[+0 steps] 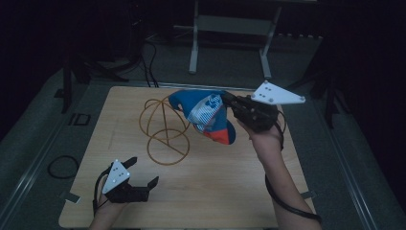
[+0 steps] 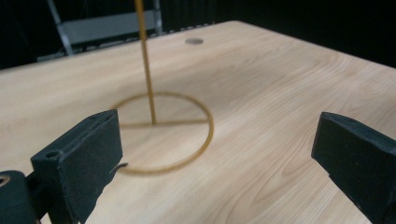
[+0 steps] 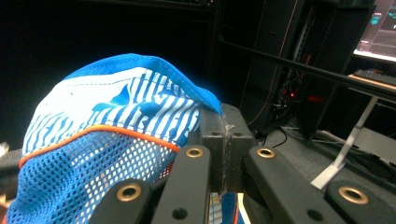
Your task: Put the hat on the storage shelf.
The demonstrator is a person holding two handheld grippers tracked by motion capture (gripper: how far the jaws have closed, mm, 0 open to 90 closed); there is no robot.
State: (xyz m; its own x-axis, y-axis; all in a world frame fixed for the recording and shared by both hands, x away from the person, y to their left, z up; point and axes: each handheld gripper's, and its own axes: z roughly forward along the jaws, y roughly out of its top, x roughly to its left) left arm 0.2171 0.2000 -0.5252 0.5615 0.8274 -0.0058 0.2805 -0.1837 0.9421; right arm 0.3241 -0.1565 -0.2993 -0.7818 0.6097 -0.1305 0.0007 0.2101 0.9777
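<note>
Dark room, a grey metal frame (image 1: 230, 28) beyond the far edge; pale wood-grain tabletop (image 1: 230, 191), smooth, matte, lit from above. Item one, my right gripper (image 1: 229, 100): jaws clamped fully together on a fold of the cap (image 1: 206, 115), held up off the tabletop over its right half, the cap hanging out leftward from the jaws toward the wire stand (image 1: 164, 127). Cap: soft fabric, blue mesh panels, a white panel with blue stripes, thin orange piping and an orange patch at the low end; limp, crumpled, crown sagging. In the right gripper view the mesh and striped panel (image 3: 107, 140) bunch just past the closed jaws. Item two, the wire stand: thin golden-brown wire, a flat ring base lying on the tabletop with a crossbar, an upright stem, looped hoops at the top; rigid, light, probably easy to tip. The cap's near edge overlaps the hoops in the high view; whether they touch I cannot tell. The stand lies left of my right gripper, its long axis upright, so the cap would have to travel left and come down over the top. Item three, my left gripper (image 1: 143, 171): jaws spread wide, nothing between them, low at the near left of the tabletop; its view looks at the ring base (image 2: 163, 135) and stem, near but apart. The right gripper is the nearer to the stand's top.
</note>
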